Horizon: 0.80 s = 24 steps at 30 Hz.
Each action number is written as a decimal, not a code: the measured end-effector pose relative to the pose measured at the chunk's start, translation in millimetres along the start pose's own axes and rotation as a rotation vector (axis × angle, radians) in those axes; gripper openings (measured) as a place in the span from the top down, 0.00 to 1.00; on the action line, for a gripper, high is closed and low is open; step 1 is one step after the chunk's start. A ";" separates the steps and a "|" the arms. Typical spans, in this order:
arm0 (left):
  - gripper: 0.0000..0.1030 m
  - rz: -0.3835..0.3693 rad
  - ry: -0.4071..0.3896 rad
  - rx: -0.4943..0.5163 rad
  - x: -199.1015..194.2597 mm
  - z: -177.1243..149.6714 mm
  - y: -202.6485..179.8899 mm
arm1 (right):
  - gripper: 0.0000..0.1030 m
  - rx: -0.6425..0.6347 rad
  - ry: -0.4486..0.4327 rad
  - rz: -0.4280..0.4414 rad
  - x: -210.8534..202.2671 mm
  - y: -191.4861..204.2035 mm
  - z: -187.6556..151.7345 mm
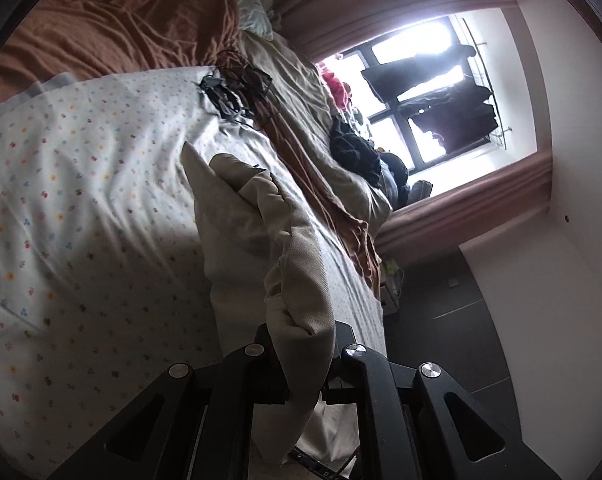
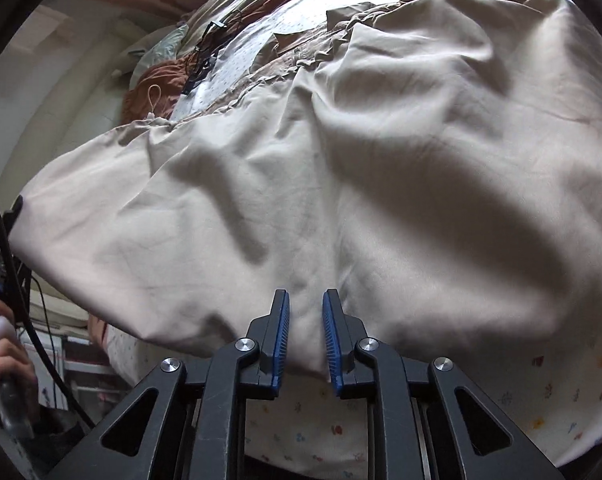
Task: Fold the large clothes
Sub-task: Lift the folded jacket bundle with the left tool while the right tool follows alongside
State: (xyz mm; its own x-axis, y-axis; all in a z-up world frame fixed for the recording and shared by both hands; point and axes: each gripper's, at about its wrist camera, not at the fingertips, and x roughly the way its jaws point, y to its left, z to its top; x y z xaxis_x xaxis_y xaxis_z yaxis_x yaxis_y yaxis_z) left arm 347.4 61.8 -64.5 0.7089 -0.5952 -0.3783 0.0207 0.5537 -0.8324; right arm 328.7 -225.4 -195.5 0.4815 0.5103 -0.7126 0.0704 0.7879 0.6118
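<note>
Left gripper [image 1: 305,354] clamped on garment [image 1: 261,216] edge; right gripper [image 2: 305,334] apart, straddling fold of garment, which stretches lengthwise away from it.

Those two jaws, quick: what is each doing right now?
Left gripper: closed on the beige garment.
Right gripper: jaws slightly apart, beige garment's edge between them, not clamped.

A bed [image 1: 81,208] under a white flower-print sheet [image 2: 541,408] carries a spread beige garment [image 2: 341,184], a crumpled rust-brown blanket [image 1: 113,28], a tangle of black cords [image 1: 237,92] and dark clothes [image 1: 357,148] heaped near the window
</note>
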 end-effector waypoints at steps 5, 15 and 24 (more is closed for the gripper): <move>0.91 -0.023 0.017 0.074 15.0 -1.6 -38.1 | 0.85 0.005 -0.005 0.034 -6.6 -2.9 -6.9; 0.91 -0.082 0.114 0.196 67.4 -29.8 -112.9 | 0.85 0.064 0.082 0.122 2.0 -18.7 -12.3; 0.91 -0.128 0.224 0.274 125.3 -62.3 -171.3 | 0.85 0.107 -0.109 0.082 -81.8 -69.3 -4.6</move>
State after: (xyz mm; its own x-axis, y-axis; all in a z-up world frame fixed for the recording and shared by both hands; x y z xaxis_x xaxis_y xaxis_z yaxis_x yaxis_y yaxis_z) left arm 388.8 -143.9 5.5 0.5171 -0.7658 -0.3822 0.3086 0.5834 -0.7513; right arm 280.5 -320.2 -181.2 0.5809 0.5260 -0.6212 0.1170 0.7013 0.7032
